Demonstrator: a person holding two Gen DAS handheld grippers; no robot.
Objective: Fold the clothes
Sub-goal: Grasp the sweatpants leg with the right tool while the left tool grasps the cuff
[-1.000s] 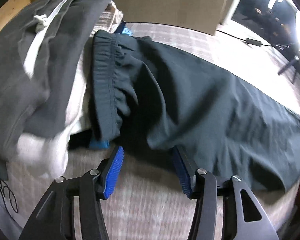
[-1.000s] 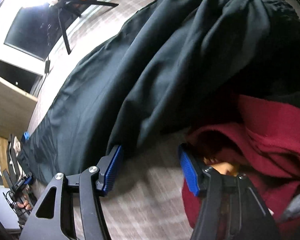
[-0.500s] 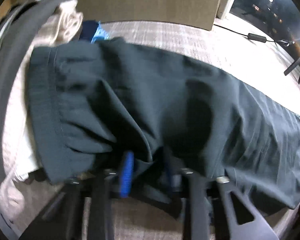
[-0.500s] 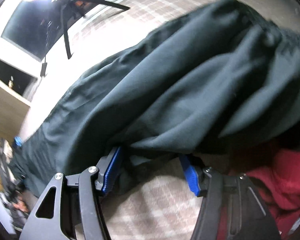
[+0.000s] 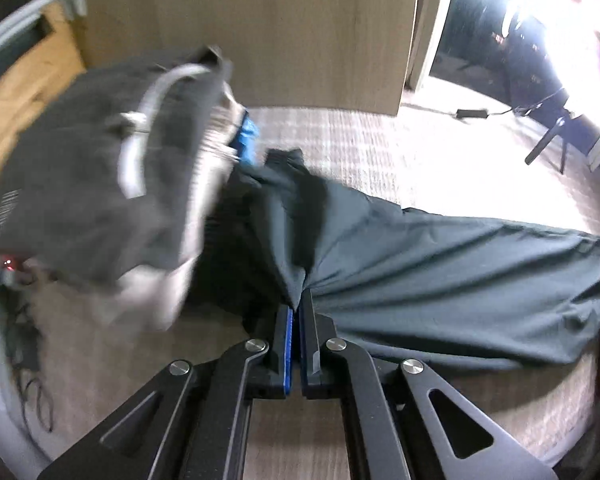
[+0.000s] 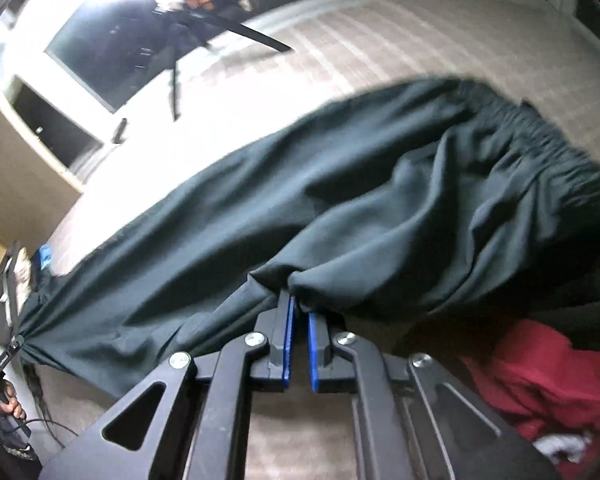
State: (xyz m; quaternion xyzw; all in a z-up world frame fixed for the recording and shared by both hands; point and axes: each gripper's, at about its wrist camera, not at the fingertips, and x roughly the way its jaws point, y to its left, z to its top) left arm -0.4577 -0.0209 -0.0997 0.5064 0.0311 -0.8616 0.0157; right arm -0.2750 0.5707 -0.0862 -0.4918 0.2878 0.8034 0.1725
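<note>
Dark green trousers lie stretched across a plaid bed cover. My left gripper is shut on a pinched fold of the trousers' near edge. In the right wrist view the same trousers run from lower left to an elastic waistband at the upper right. My right gripper is shut on a bunched fold of the near edge. The other gripper shows at the far left, holding the trousers' other end taut.
A grey garment with a white drawstring is heaped at the left, blurred. A red garment lies at the lower right. A wooden panel stands at the back. A tripod and a cable lie beyond the bed.
Both grippers went from open around the trousers' edge to shut on it. The fabric is now pulled up and taut between them.
</note>
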